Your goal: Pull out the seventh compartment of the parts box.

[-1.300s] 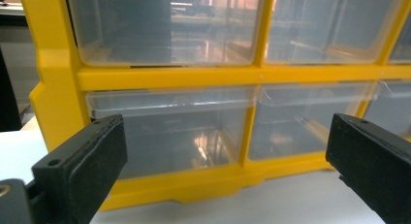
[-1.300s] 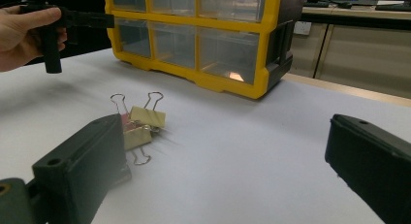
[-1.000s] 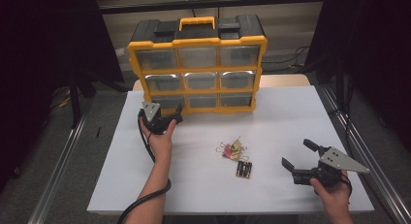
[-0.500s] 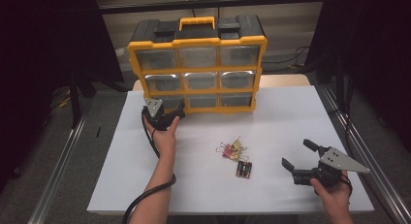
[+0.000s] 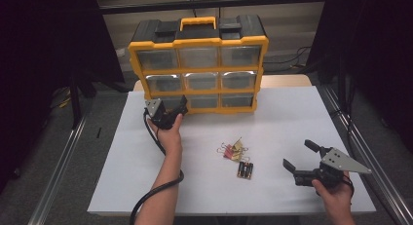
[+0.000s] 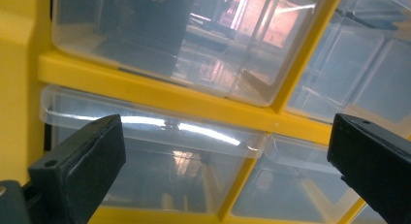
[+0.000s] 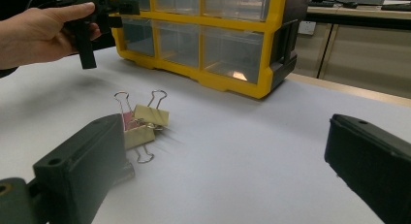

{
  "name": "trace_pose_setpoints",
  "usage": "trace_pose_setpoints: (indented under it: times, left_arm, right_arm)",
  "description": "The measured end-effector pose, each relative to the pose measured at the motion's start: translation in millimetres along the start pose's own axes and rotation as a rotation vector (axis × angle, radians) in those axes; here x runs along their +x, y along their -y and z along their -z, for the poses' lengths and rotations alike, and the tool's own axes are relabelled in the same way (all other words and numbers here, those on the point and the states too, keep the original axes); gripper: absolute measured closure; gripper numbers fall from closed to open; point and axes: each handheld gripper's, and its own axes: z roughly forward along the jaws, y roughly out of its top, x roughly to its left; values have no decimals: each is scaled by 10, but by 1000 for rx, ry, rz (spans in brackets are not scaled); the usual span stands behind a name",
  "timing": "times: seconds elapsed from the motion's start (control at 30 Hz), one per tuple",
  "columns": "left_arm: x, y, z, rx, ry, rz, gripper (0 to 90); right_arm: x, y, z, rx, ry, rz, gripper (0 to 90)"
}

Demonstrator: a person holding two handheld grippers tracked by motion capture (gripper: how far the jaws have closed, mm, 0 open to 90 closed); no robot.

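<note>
Tongs on the right (image 5: 300,159) hover low over the near right part of the desk (image 5: 292,118), held from below by the right hand (image 5: 334,193); their jaws stand wide apart with nothing between them. In the right gripper view these tongs (image 7: 228,170) look across the white top toward the clips (image 7: 140,123), a small heap of binder clips lying just ahead of the left jaw, yellow ones over a pink one, wire handles sticking up and out. From above, the clips (image 5: 234,149) lie to the left of the right tongs, apart from them, and the batteries (image 5: 245,170), a short dark row, lie just on the near side of the clips, closer to the right tongs but not touching them.

Farther off, the left hand (image 5: 168,135) reaches forward with the left tongs (image 5: 170,110), which sit right at the bottom left drawer (image 5: 165,103) of the organizer (image 5: 199,64), a yellow case with a black top, a yellow handle and three rows of clear drawers, standing upright at the far side of the desk. In the left gripper view the left tongs (image 6: 228,156) are spread wide and grip nothing; the clear lip of that drawer (image 6: 160,129) runs between the jaws, very close ahead. Whether the jaws touch it cannot be told.
</note>
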Motion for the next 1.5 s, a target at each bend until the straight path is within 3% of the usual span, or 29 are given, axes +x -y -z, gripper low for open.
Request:
trace_pose_setpoints:
  times: [0.1,0.3,0.47,0.5,0.67,0.7,0.73,0.77,0.8,0.83,0.9,0.97,1.03,1.13,1.17,1.27,1.33,1.4,1.43,1.47,1.5]
  left_arm:
    - [12,15,-10,-14,-19,58,4]
    - [11,20,-14,-23,-22,100,29]
    - [18,46,-8,-35,-32,228,66]
    - [9,53,-13,-39,-56,237,106]
    - [22,57,12,-38,-90,243,204]
    - [32,50,24,-48,-108,271,245]
    - [32,50,24,-48,-108,271,252]
    - [44,55,23,-65,-103,319,252]
    - [61,60,29,-56,-96,340,285]
    - [65,70,21,-65,-77,392,307]
    - [76,104,4,-96,-80,488,360]
    - [86,115,14,-100,-77,508,402]
    - [71,126,4,-130,-85,589,433]
    - [81,139,5,-135,-90,611,480]
    - [67,142,11,-143,-86,670,502]
    - [61,141,-8,-148,-97,680,523]
    - [38,133,-24,-167,-93,750,547]
    - [34,146,-21,-159,-75,769,568]
    - [36,153,-12,-149,-72,758,580]
    - [-1,132,-39,-186,-98,815,598]
    - [22,155,-17,-159,-84,775,626]
  right_arm:
    - [1,-1,2,2,-4,0,6]
    - [10,-3,-3,4,-4,7,8]
    - [18,-3,-7,6,-8,7,8]
    - [15,-3,-8,3,-9,7,7]
    - [12,0,-9,5,-8,10,8]
    - [14,0,-13,6,-9,10,8]
    - [14,0,-13,6,-9,10,8]
    - [17,-1,-12,8,-9,8,8]
    - [18,-3,-11,9,-11,11,9]
    - [17,-2,-16,5,-12,13,9]
    - [21,-2,-17,6,-13,13,9]
    - [22,-3,-18,6,-13,12,9]
    - [26,-2,-20,8,-17,13,9]
    - [26,-2,-21,8,-17,16,9]
    - [27,-2,-22,11,-17,16,10]
    - [32,0,-25,12,-18,13,11]
    - [32,0,-27,12,-20,16,11]
    - [36,-2,-27,12,-17,15,11]
    - [37,-2,-26,13,-17,15,11]
    - [34,-2,-28,11,-19,18,11]
    - [32,-1,-28,11,-20,18,11]
